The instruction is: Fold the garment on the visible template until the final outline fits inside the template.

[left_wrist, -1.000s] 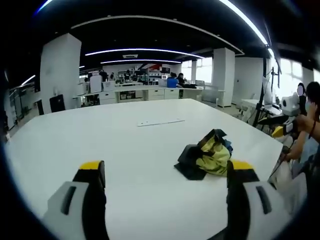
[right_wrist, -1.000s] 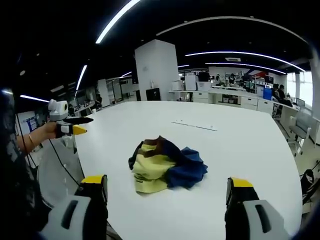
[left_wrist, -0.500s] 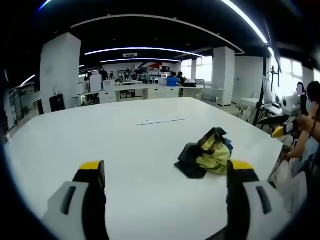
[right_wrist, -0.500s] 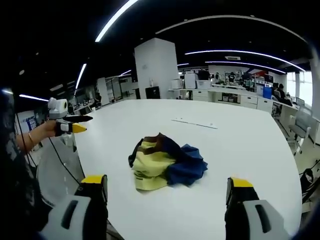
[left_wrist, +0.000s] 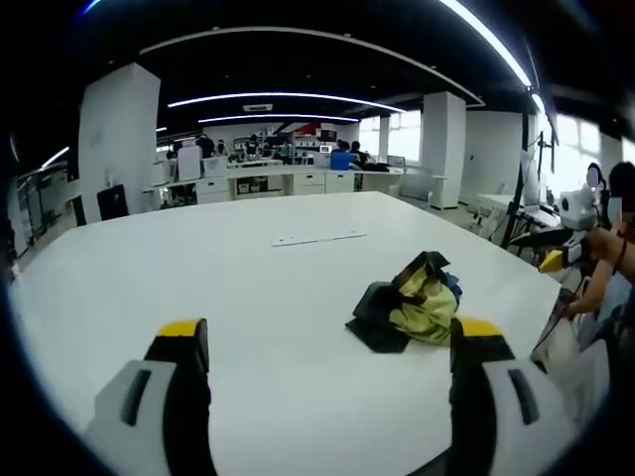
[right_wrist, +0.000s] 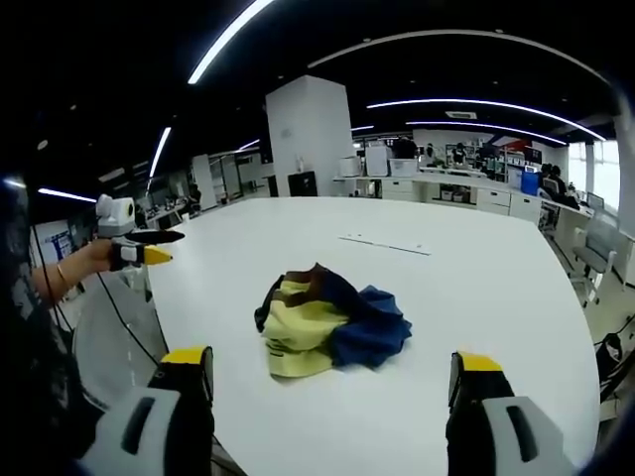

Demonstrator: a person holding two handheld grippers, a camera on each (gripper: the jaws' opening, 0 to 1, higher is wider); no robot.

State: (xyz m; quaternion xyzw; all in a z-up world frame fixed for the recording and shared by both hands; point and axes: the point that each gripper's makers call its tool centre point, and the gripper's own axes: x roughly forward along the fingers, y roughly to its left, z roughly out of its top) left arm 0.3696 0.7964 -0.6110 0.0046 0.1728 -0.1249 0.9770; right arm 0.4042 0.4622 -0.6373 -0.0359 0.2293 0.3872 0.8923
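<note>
In the left gripper view the left gripper (left_wrist: 327, 347) is held low over the near edge of the white table (left_wrist: 198, 268), jaws spread wide with nothing between them and touching nothing. The garment (left_wrist: 409, 315) lies ahead and off to the right of its axis, just beyond the right-hand jaw, a crumpled heap of yellow, dark and blue cloth resting on the table.

In the right gripper view the right gripper (right_wrist: 327, 347) is likewise gaping and empty, clear of the tabletop (right_wrist: 476, 288). Here the garment (right_wrist: 329, 325) sits almost straight ahead, between the lines of the two jaws and a little left of centre, with its longer spread running across the view, yellow part to the left and blue part to the right. By my reading the right gripper has the straighter line to the heap, while the left one would have to swing toward its right to meet it; which is truly nearer is hard to judge through the fisheye.

Farther on, a thin pale strip (right_wrist: 385, 246) lies flat on the table beyond the garment, well apart from it; it may be an edge of the template, though it is too small to tell. Nothing is folded yet: the bundle first needs spreading out.
</note>
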